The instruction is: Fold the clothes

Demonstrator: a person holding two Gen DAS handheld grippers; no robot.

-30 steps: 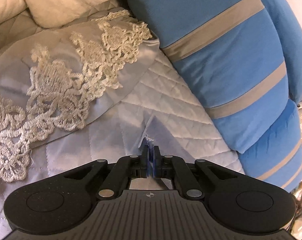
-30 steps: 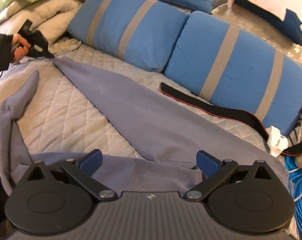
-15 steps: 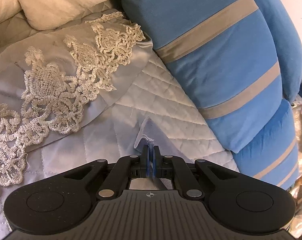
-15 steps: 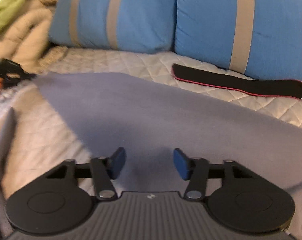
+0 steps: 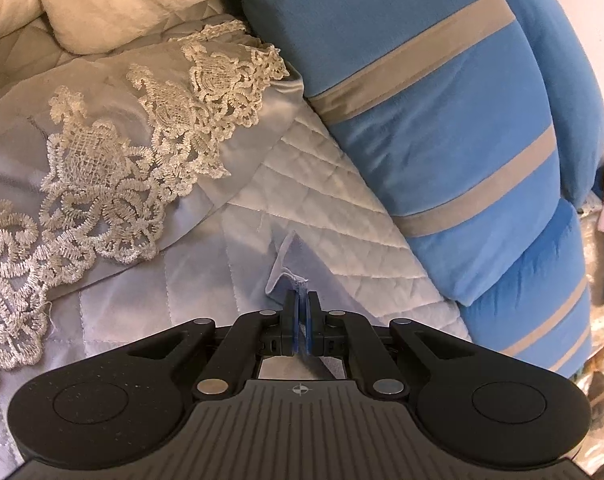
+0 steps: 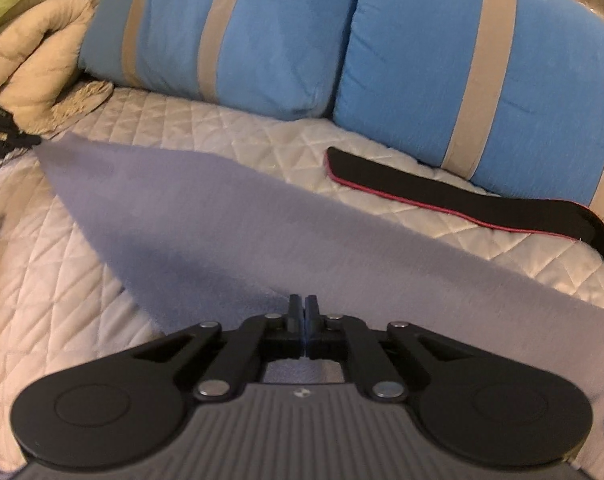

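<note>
While our left tool [image 5: 301,312] pinches the grey garment's [image 6: 230,216] far tip | right tool [image 6: 301,316] has just closed on its near edge | long axis runs between us

The grey garment [image 6: 238,236] is soft matt cloth. The quilted bedcover [image 5: 114,304] has a satin shine. The lace trim [image 5: 114,184] looks rough.

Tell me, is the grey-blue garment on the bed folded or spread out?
Spread out: the grey-blue garment lies stretched in one flat layer across the quilt.
</note>
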